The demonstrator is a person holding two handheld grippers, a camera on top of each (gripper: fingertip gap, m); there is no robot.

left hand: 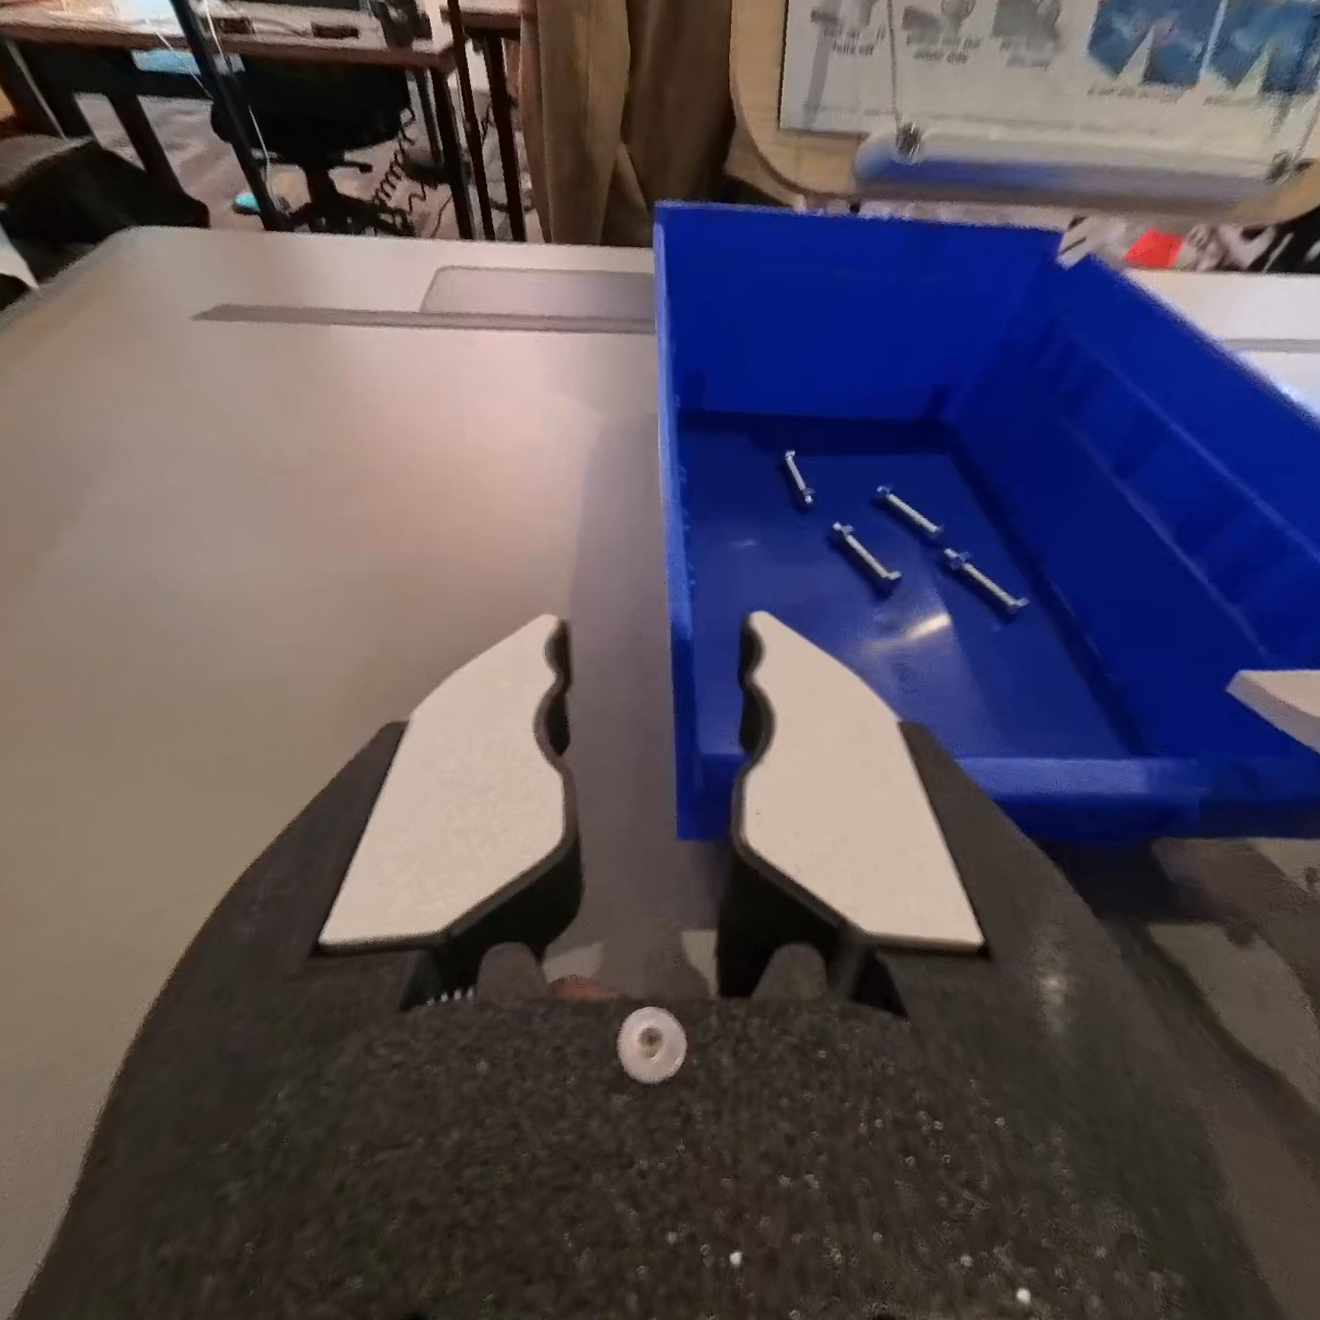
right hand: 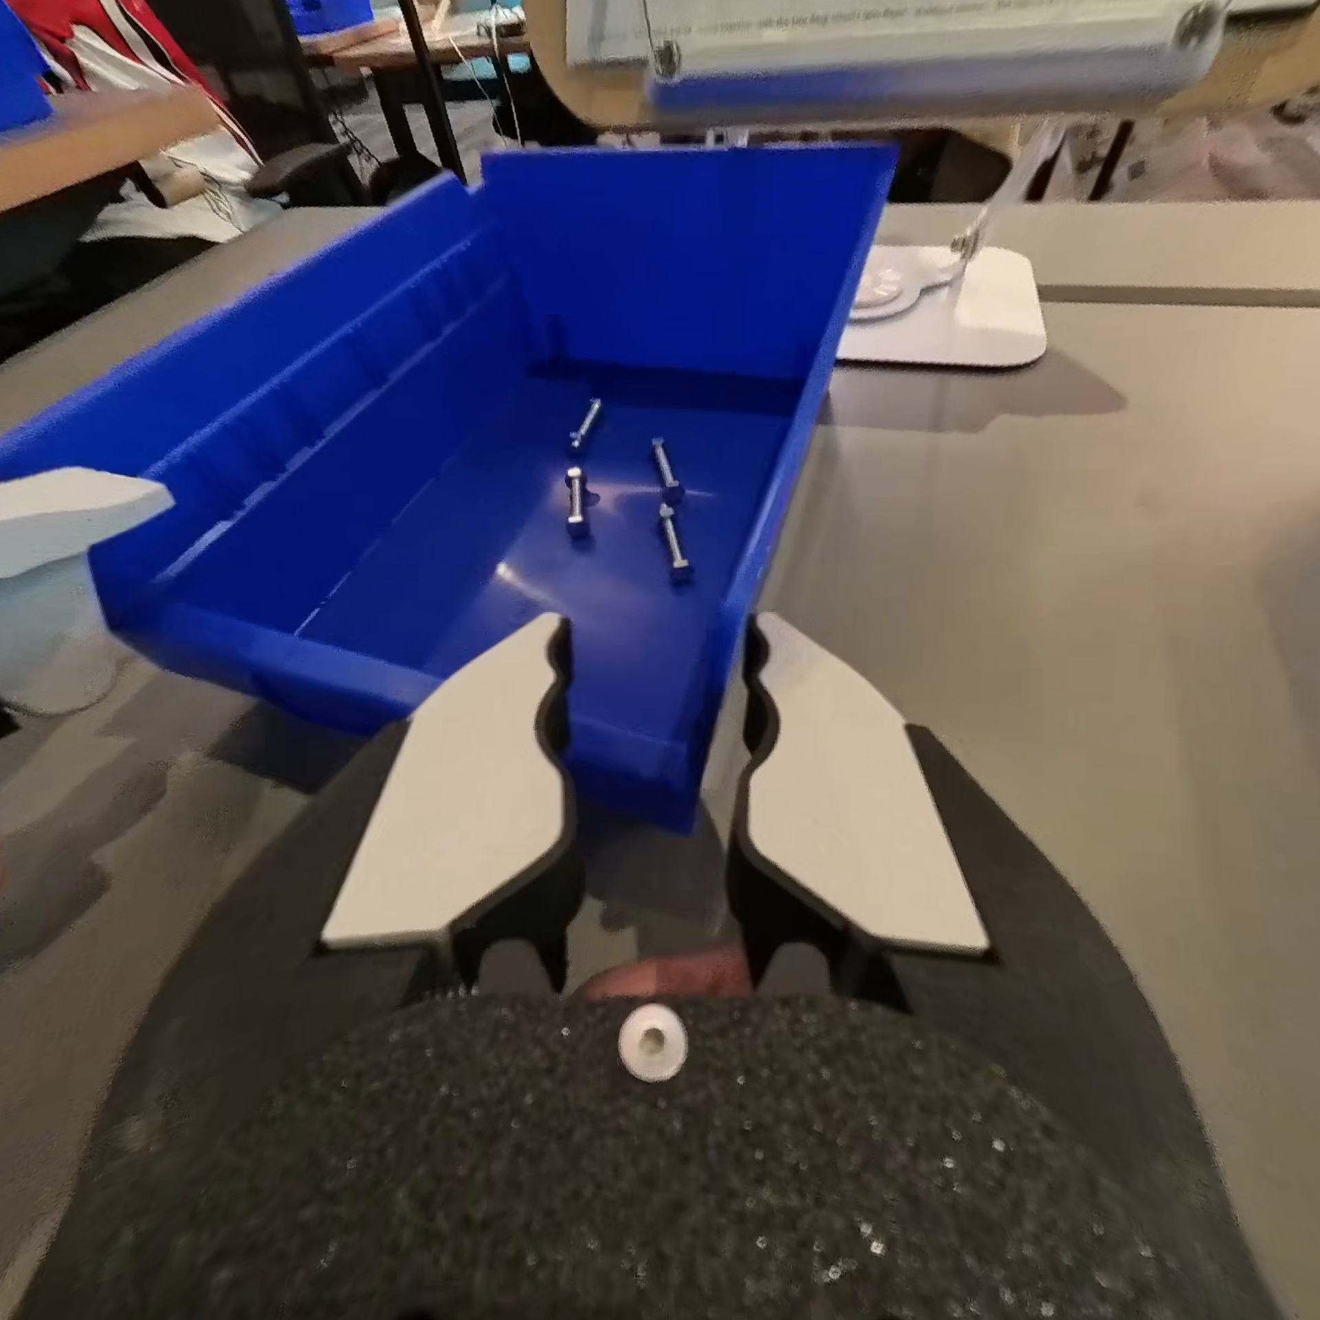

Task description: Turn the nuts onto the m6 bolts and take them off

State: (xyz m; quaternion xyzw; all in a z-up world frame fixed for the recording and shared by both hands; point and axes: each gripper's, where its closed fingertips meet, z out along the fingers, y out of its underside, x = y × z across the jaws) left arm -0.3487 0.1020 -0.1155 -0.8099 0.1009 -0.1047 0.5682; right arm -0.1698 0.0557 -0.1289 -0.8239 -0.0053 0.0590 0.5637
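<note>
A blue plastic bin [left hand: 821, 321] stands on the grey table [left hand: 286, 500]. Several silver bolts [left hand: 864, 568] lie on its floor toward the far end, some with a nut at one end. My left gripper [left hand: 656, 628] is open and empty, hovering over the bin's near left corner. In the right wrist view the same bin [right hand: 678, 250] and bolts [right hand: 575, 503] show. My right gripper [right hand: 658, 628] is open and empty, hovering over the bin's near right corner. Each view shows a white fingertip of the other gripper at its edge [left hand: 1278, 703] [right hand: 71, 514].
A white stand base [right hand: 950, 314] sits on the table [right hand: 1036, 571] behind the bin's right side. A pale horizontal bar [left hand: 1071, 171] hangs above the bin's far end. Desks and a chair stand beyond the table.
</note>
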